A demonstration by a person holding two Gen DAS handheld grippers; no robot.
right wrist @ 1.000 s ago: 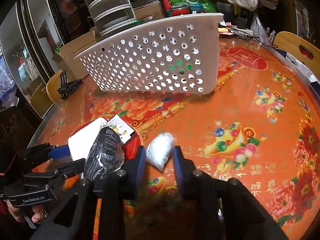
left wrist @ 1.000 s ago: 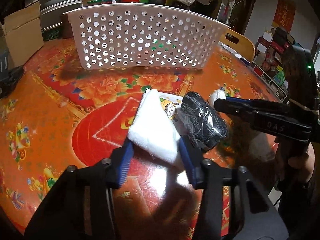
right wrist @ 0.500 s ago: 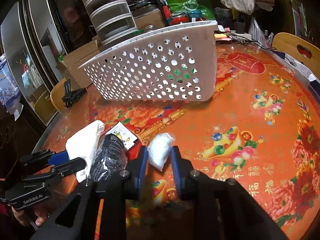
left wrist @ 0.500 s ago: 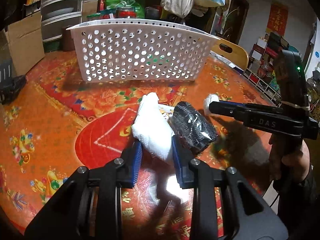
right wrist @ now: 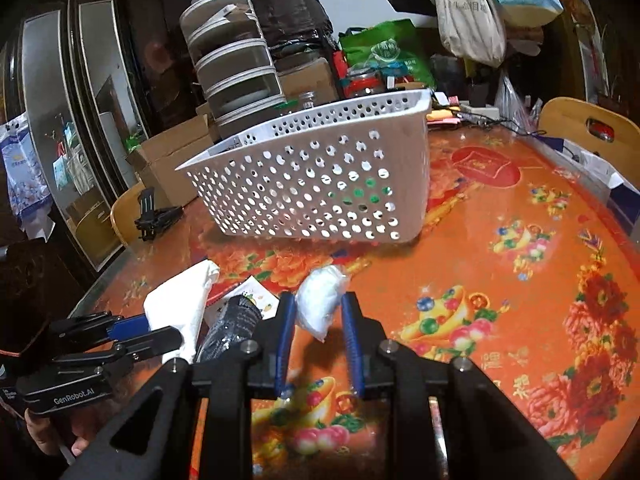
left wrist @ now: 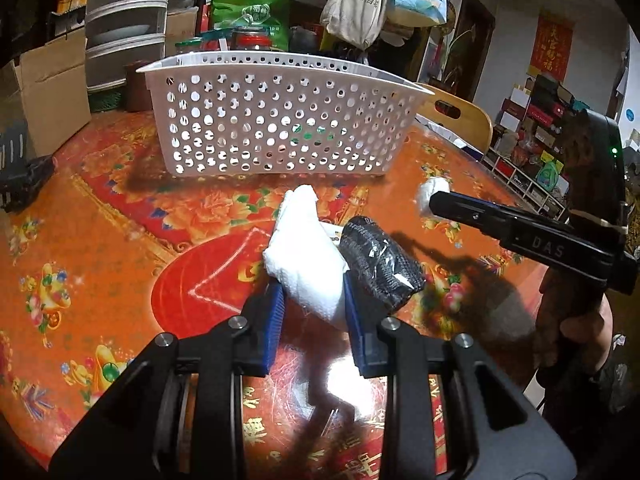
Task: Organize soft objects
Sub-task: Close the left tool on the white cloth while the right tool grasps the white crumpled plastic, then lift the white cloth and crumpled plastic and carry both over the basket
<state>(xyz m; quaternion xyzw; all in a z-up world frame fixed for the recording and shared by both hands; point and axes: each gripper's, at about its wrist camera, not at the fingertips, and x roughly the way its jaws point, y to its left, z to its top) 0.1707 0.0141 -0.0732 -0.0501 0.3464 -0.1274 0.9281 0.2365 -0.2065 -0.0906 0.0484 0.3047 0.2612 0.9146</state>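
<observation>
Left tool [left wrist: 313, 298]: its blue ribbed pads pinch a white folded cloth [left wrist: 306, 264], which stands up between them, lifted off the surface.
Right tool [right wrist: 319, 322]: its blue pads pinch a small white bundle [right wrist: 322, 300] in crinkled clear wrap, held above the surface.
Black roll [left wrist: 380, 266]: a knitted dark roll in shiny clear film, lying just beside the cloth on the right, against the left tool's right finger.
Basket [left wrist: 280, 120]: white plastic, walls pierced with round holes, flared rim; it stands beyond both tools, well apart from the held things.
Surface [left wrist: 100, 220]: round, covered in glossy orange-red oilcloth printed with flowers, gold ingots and a red medallion.
Left wrist view only: the right tool seen from the side as a long black bar, the white bundle [left wrist: 428, 196] poking out at its tip; the hand [left wrist: 572, 320] gripping its handle; shelves of boxes by the far wall.
Right wrist view only: a printed card [right wrist: 256, 296] with a cartoon figure lying flat under the cloth [right wrist: 180, 308] and the roll [right wrist: 228, 330]; the left tool [right wrist: 166, 330] from the side, cloth draped over its tip; a black clip-like object [right wrist: 154, 216] near the surface's far left edge; a dark mirrored cabinet [right wrist: 72, 120].
Both views: stacked grey drawers [right wrist: 236, 76], cardboard boxes [left wrist: 48, 88], a green bag [left wrist: 250, 14], a wooden chair back [right wrist: 588, 132].
</observation>
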